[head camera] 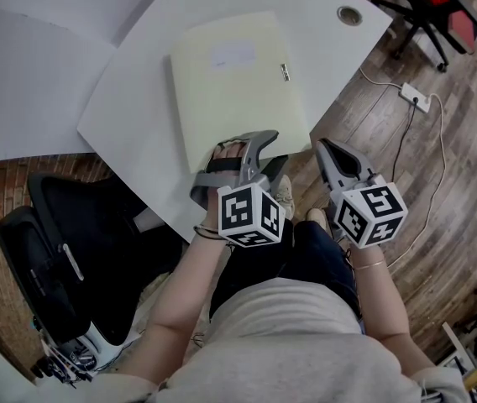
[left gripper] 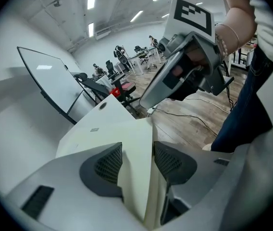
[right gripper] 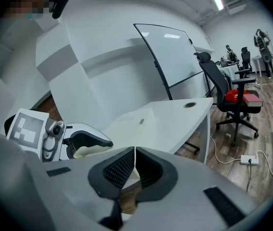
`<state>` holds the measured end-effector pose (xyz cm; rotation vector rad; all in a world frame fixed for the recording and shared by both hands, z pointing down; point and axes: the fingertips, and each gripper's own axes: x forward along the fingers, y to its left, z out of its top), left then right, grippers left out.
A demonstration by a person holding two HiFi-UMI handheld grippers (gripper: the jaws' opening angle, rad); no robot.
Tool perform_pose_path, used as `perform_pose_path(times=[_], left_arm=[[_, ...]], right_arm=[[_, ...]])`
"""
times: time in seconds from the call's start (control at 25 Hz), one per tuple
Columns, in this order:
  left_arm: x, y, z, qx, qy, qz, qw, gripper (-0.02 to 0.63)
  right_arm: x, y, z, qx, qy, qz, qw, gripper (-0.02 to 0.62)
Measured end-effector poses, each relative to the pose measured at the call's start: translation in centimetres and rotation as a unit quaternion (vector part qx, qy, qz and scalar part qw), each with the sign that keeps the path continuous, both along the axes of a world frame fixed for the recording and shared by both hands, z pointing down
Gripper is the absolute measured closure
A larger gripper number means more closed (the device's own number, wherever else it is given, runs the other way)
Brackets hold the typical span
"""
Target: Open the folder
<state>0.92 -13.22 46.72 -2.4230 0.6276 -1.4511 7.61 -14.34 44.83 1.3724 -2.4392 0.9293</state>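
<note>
Closest under the head camera is the person's pale shirt (head camera: 306,334). Beyond it, both arms reach to the near edge of the white table (head camera: 331,44). The folder (head camera: 234,82) lies flat at that edge, its near right corner close to the table's near corner.

The left gripper (head camera: 243,145) straddles the folder's near edge. Its jaws stand wide apart with the folder between them, and no pad can be seen pressing on it. The right gripper (head camera: 323,147) sits at the folder's near right corner, jaws clenched on a thin pale sheet edge there, seemingly the cover.

A black office chair (head camera: 70,250) stands against the table's left near edge, beside the person's left arm. A power strip (head camera: 415,96) and its cable lie on the wooden floor (head camera: 457,166) to the right. A round cable hole (head camera: 349,14) sits near the table's far right corner.

Only the head view shows the folder's whole top: pale yellow and plain, with a faint label (head camera: 233,54) near its far edge and a small metal clasp (head camera: 285,73) on its right edge. The left gripper view shows its thickness. The right gripper view adds a tilted whiteboard (right gripper: 175,52) and a red-seated chair (right gripper: 235,95) past the table.
</note>
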Motion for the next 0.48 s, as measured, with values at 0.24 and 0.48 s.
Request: perform_pose_path(times=[0.24,0.48], left_arm=[[0.03,0.23,-0.17,-0.010,0.007,-0.003,0.9999,0.420],[0.09,0.44,-0.50,-0.021,0.012,-0.001,0.9997,0.452]], right_arm=[[-0.19,-0.14,0.15,-0.002,-0.001,-0.001,1.000,0.572],[-0.29,-0.05,0.26,-0.004,0.000,-0.003,1.000,0.572]])
